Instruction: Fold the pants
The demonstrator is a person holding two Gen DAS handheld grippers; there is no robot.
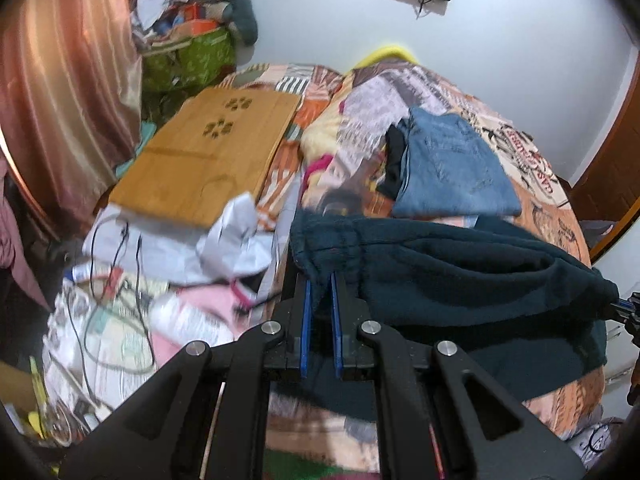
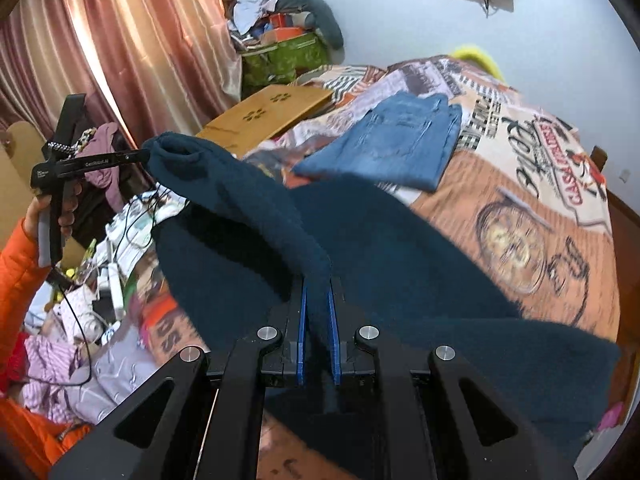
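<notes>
Pretty messy bedroom here: printed orange and cream bedspread over the bed, white wall behind, pinkish satin curtains in the upper left of both views.

Nearest the lens in the left wrist view, the left gripper has its blue-padded jaws pinched down narrow on one end of the dark teal fleece pants, right by the gathered edge. From there the fabric runs sideways to the right edge of the frame, where the right gripper's tip is just poking in. So the long axis goes left to right across the frame, stretched between the two grippers and hanging in a sag above the bedspread.

Right wrist view is the same deal mirrored: the right gripper is clamped narrow on a ridge of the pants, and that ridge climbs toward the left middle of the frame, where the other gripper bites the bunched end. A hand in an orange puffy sleeve holds that gripper by its handle, fingers pointing right. Both grippers tilt down toward the bed.

Further back, folded light blue jeans lie flat on the bedspread. Beyond those, a tan wooden board with paw-print cutouts, then a green patterned bag heaped with clutter.
</notes>
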